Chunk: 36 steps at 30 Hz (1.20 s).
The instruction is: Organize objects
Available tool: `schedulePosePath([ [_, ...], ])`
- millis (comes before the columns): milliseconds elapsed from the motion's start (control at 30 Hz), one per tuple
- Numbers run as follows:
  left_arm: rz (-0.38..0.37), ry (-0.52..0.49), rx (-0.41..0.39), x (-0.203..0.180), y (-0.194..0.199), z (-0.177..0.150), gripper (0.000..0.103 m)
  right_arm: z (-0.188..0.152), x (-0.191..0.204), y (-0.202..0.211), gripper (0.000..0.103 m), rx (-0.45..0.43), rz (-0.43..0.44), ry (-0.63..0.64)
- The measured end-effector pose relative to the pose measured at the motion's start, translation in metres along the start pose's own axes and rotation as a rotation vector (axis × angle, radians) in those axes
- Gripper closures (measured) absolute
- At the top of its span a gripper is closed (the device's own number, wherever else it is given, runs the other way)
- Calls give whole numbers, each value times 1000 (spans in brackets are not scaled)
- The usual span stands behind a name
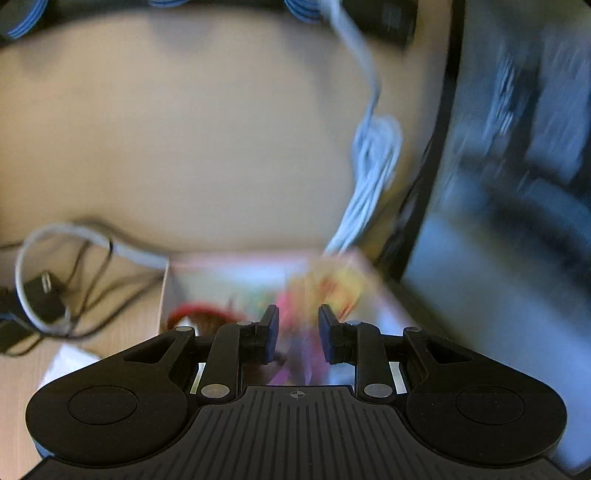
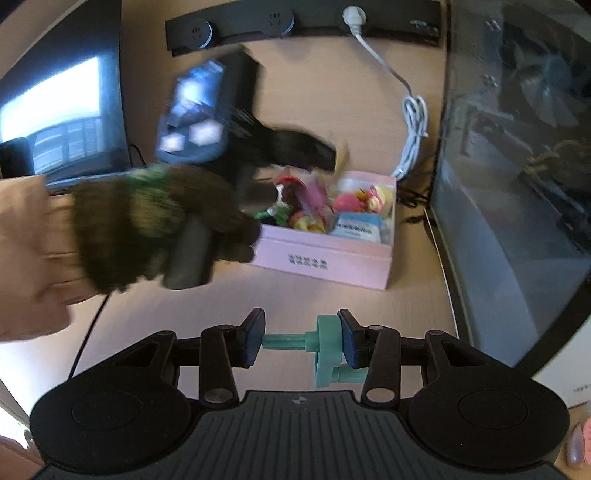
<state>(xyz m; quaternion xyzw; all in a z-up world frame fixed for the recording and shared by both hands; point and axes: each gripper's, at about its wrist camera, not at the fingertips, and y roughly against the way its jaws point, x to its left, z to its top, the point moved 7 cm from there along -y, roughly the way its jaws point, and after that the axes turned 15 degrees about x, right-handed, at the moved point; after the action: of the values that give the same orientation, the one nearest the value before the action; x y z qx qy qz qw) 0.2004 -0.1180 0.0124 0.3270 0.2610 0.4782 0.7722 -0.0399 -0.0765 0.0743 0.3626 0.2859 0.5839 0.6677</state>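
A pink box (image 2: 332,264) full of small colourful toys (image 2: 351,201) stands on the wooden desk. My right gripper (image 2: 301,341) is shut on a teal plastic part (image 2: 327,349), held between its pads in front of the box. My left gripper (image 1: 297,334) is open and empty, hovering right over the box's blurred contents (image 1: 258,284). In the right wrist view the left gripper (image 2: 295,155) shows as a motion-blurred black shape above the box's far left, held by a hand in a dark furry sleeve (image 2: 147,225).
A white coiled cable (image 2: 413,136) runs from a black power strip (image 2: 303,24) at the desk's back. A glass tank (image 2: 517,147) stands at the right, a monitor (image 2: 62,110) at the left. Dark cables and a plug (image 1: 44,291) lie left of the box.
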Motion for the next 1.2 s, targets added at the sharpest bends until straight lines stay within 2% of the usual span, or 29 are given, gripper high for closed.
schedulePosePath([
  [33,12,24,25,3,-5,-3,77,-3,-3,-2,61,5,-2,0],
  [167,-45,159,-20,24,26,-10,77,-6,-18,-10,61,20,-3,-17],
  [267,-54,191,-39,47,60,-27,77,5,-25,-14,61,11,8,-30],
  [367,-69,202,-6,67,89,-59,77,28,-25,-13,61,-19,35,-21],
  [467,-79,268,58,88,112,-99,77,65,-17,-9,61,-79,26,16],
  [533,-99,328,95,102,126,-126,78,99,-13,-8,61,-136,0,45],
  [600,-113,343,107,111,136,-149,78,139,-6,-9,61,-206,-30,73],
  [667,-67,374,124,122,142,-167,79,179,1,-17,61,-290,-86,114],
  [700,-65,403,130,128,144,-175,79,194,4,-25,60,-303,-128,122],
  [767,-70,418,137,138,149,-187,79,224,3,-43,49,-298,-159,109],
  [833,-27,385,129,146,154,-192,79,240,-6,-46,43,-297,-146,22],
  [933,-25,410,119,164,156,-194,79,234,-18,-32,25,-313,-61,-113],
  [1000,-25,407,128,173,149,-188,79,219,-21,-26,23,-294,-49,-145],
  [1100,-21,351,115,179,138,-166,79,180,-18,-21,18,-249,-103,-124],
  [1200,2,251,88,183,121,-134,79,134,-12,-25,18,-169,-147,-91],
])
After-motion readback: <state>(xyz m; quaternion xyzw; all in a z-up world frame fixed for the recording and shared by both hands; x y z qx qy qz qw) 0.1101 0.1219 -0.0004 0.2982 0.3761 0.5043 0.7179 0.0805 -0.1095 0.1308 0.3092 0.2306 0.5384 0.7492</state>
